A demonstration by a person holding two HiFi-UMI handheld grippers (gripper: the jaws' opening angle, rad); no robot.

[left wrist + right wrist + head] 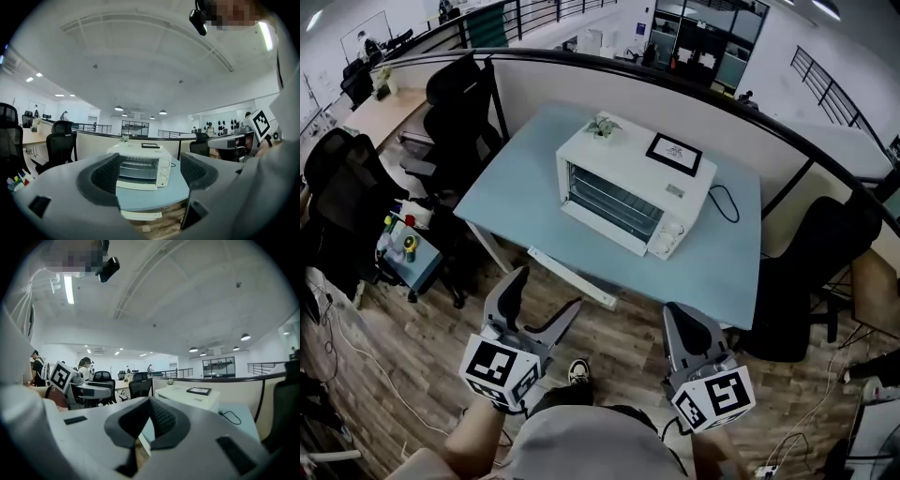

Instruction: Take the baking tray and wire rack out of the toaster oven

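Note:
The white toaster oven stands on the light blue table, its glass front facing me. Wire bars of the rack show behind the glass; I cannot make out the baking tray. Both grippers hang over the wooden floor, short of the table's front edge. My left gripper is open with nothing between its fingers. In the left gripper view the oven sits framed between the spread jaws of the left gripper. My right gripper is shut and empty. In the right gripper view the right gripper's jaws meet at the tip.
A framed picture and a small plant rest on the oven's top. A black cable runs off its right side. A white bar lies below the table's front edge. Office chairs and a low stand with coloured items stand at the left.

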